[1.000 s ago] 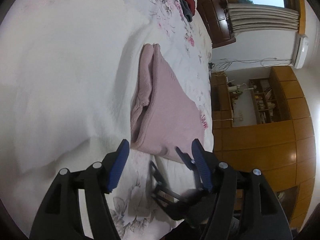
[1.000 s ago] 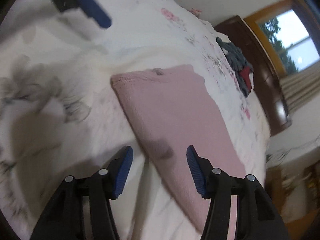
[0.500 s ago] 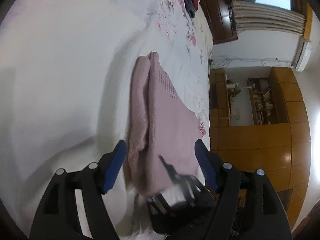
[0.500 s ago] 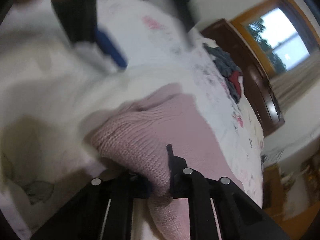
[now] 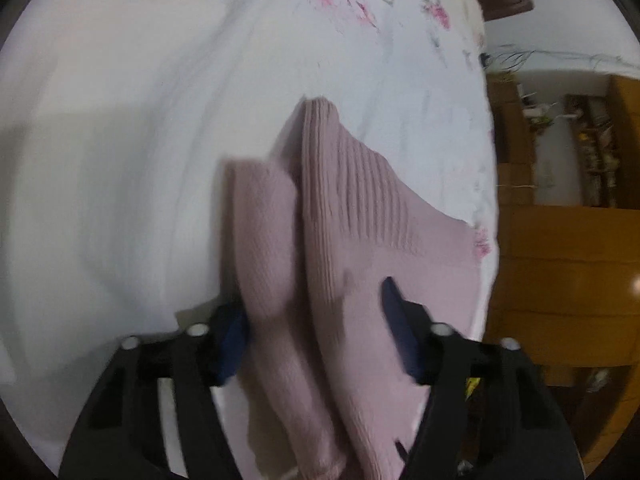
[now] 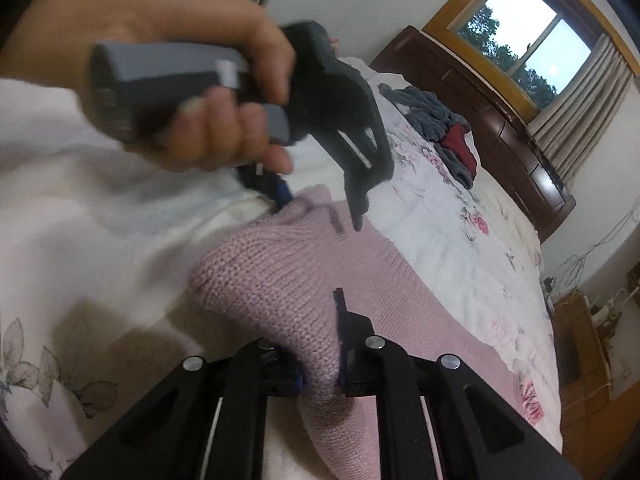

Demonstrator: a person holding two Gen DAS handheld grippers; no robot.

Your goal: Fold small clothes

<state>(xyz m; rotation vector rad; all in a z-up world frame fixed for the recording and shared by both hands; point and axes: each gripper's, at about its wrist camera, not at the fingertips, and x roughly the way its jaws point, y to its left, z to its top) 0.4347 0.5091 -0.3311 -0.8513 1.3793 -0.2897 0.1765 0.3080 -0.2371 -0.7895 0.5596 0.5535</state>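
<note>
A: So, the pink knit garment [image 6: 280,280] on the bed [image 6: 440,216]: how would it handle?

B: Soft, light, floppy, I'd judge; best pinched at a folded edge. The right tool [image 6: 320,376] is clamped on a bunched fold. The left tool [image 5: 316,344] straddles another, its jaws parted.

A: Anything unclear?

B: Motion blur; the garment's near end is cut off.

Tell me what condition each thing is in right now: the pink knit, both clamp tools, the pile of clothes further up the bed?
Pink knit garment: folded over, lying on the bed, one edge bunched up.
Right gripper: shut on the garment's near edge.
Left gripper: open, fingers either side of a fold.
Grey and red clothes: unfolded heap.
Bedspread: rumpled.
</note>
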